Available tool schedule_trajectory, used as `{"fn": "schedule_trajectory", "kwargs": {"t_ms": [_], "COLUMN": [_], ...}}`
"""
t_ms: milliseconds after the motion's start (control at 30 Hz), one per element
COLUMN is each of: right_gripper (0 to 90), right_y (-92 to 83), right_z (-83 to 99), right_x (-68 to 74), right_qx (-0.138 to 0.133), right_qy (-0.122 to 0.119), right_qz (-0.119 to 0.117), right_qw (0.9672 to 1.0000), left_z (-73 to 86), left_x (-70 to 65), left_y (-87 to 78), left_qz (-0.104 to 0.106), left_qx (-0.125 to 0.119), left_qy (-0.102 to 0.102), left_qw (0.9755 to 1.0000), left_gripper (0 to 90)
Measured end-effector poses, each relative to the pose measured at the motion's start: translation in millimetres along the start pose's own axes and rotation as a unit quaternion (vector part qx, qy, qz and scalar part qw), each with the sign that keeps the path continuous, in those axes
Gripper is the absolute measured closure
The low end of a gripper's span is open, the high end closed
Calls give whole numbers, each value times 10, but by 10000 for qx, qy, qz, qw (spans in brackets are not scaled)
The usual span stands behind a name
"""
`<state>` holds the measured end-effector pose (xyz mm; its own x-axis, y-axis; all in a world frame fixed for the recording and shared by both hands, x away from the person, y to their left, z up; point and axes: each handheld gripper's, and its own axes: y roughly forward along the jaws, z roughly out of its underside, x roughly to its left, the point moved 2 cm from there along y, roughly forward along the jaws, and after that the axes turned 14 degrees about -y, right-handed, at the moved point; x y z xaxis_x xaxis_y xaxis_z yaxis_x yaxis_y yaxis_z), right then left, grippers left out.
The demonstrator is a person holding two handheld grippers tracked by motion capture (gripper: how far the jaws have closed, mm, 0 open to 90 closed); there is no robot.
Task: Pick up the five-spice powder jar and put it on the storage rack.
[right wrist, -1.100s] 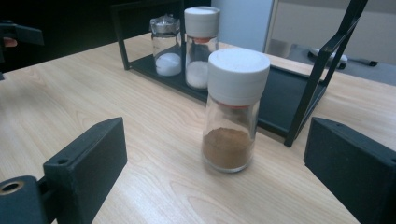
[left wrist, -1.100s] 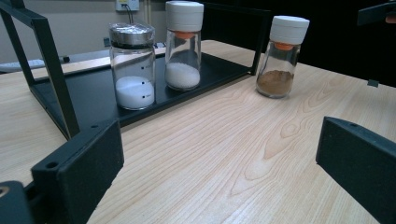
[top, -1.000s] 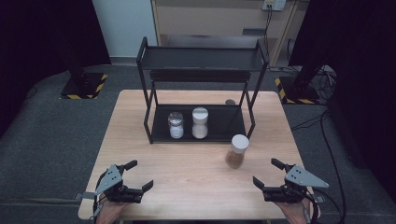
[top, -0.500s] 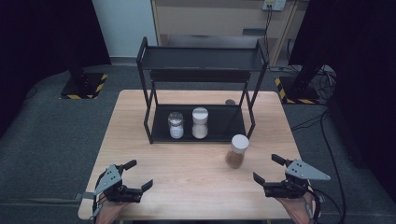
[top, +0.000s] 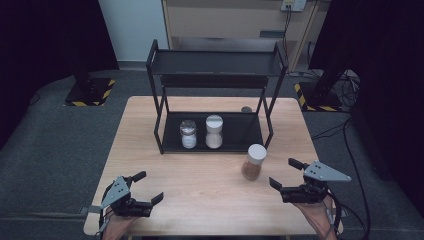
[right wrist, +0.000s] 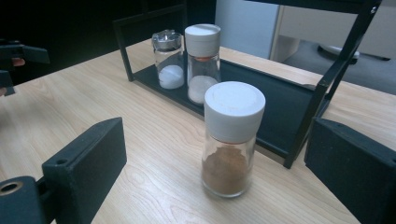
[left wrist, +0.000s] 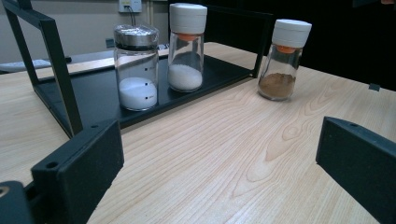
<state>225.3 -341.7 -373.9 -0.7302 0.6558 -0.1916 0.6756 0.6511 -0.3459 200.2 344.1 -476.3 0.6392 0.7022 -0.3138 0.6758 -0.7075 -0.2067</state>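
A black two-tier rack (top: 215,62) stands at the back of the wooden table (top: 200,170). On its lower shelf stand a metal-lidded jar of white powder (top: 188,134) (left wrist: 136,67) (right wrist: 168,58) and a white-capped jar of white grains (top: 214,131) (left wrist: 187,46) (right wrist: 202,63). A white-capped jar of brown spice (top: 254,161) (left wrist: 282,60) (right wrist: 231,140) is upright on the table by the rack's front right leg. My right gripper (top: 281,172) (right wrist: 217,161) is open, facing that jar a short way off. Near the front left edge, my left gripper (top: 150,186) (left wrist: 219,149) is open and holds nothing.
A small dark round object (top: 246,109) lies on the table behind the rack. Bare wood stretches between the grippers and the rack. On the floor, black stands with striped bases (top: 90,92) flank the table, and a cabinet (top: 225,20) stands behind.
My right gripper has edged forward toward the brown spice jar. The left gripper and the jars have stayed put.
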Motion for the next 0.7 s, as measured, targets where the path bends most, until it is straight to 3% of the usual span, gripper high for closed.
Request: {"fn": "schedule_trajectory", "kwargs": {"t_ms": [700], "right_gripper": [62], "right_y": [401], "right_z": [-102], "right_x": [-145], "right_qx": [152], "right_qy": [-30], "right_qz": [-135], "right_qw": [9998], "left_z": [-2], "left_x": [-3], "left_y": [0], "left_qz": [7], "left_qx": [16], "left_qy": [13], "left_qw": [10000], "left_gripper": [1]}}
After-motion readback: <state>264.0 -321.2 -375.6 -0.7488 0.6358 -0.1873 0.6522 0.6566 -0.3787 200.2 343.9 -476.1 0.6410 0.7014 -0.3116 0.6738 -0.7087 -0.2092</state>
